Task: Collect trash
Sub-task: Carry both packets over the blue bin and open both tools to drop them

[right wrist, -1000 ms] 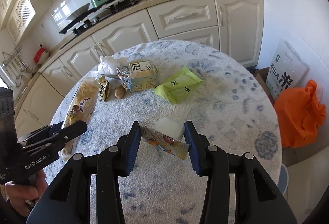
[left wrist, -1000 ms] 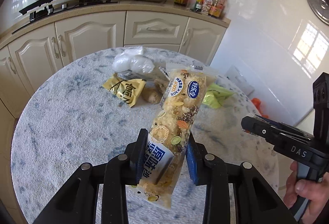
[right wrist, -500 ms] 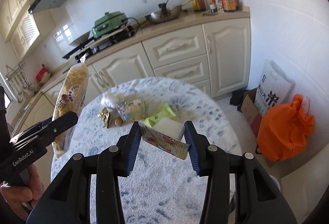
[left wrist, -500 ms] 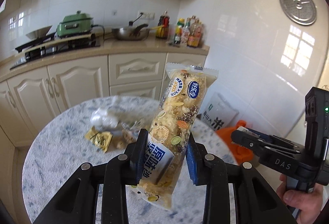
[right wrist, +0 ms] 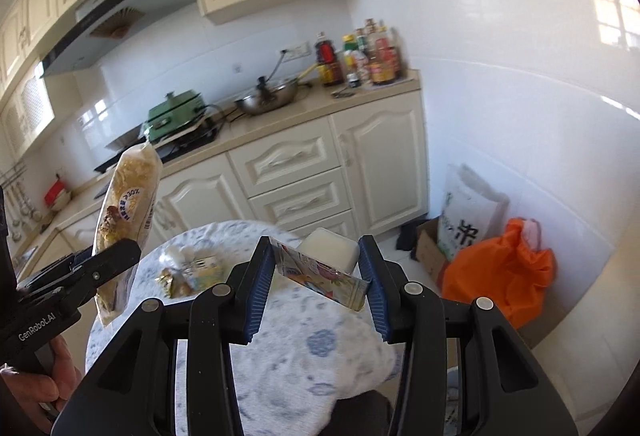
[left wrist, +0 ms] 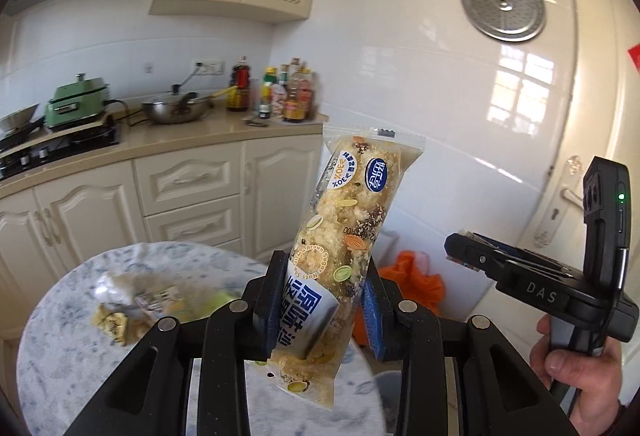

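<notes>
Item: left gripper clenched on our snack packet; right gripper clenched on a flattened carton. Both were above the tabletop. We judged firm grips necessary towards the orange bag.

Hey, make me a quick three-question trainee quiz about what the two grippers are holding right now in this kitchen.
1. True or false: the left gripper grips the long snack packet near its lower end.
2. What is clamped in the right gripper? A) a green pouch B) a small printed carton C) a bottle
3. Fill in: the bag on the floor by the wall is ___.

Key: 1 true; 2 B; 3 orange.
</notes>
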Available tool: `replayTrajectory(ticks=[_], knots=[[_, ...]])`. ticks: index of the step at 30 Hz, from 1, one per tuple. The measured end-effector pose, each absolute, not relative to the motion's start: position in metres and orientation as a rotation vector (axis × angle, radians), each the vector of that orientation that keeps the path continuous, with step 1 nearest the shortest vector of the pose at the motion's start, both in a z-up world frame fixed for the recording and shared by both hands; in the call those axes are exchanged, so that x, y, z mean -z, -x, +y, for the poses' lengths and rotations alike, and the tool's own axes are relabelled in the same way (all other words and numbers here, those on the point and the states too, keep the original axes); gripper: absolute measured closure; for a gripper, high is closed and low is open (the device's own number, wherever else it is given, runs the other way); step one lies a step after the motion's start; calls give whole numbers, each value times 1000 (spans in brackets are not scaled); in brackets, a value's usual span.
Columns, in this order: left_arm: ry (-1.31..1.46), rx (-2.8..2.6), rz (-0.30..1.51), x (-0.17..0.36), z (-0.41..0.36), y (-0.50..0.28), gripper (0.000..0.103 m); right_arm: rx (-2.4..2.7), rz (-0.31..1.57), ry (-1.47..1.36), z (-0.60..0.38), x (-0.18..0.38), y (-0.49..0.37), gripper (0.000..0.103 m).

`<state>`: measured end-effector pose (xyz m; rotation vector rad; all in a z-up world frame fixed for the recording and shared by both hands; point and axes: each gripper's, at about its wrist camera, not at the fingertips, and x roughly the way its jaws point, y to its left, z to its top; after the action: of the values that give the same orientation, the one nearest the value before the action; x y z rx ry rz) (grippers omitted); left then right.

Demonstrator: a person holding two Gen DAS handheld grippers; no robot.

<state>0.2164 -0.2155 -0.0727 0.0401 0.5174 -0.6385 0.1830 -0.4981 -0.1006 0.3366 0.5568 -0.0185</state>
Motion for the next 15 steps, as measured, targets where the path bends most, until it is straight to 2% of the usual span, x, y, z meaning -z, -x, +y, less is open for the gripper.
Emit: replayTrajectory(ticks=[6, 15], knots=[[-74, 776, 575, 84, -276, -217, 73, 164, 572, -377, -559, 115, -147, 59], [-141, 929, 768, 136, -374, -221, 73, 338, 682, -499, -637, 183, -103, 59]])
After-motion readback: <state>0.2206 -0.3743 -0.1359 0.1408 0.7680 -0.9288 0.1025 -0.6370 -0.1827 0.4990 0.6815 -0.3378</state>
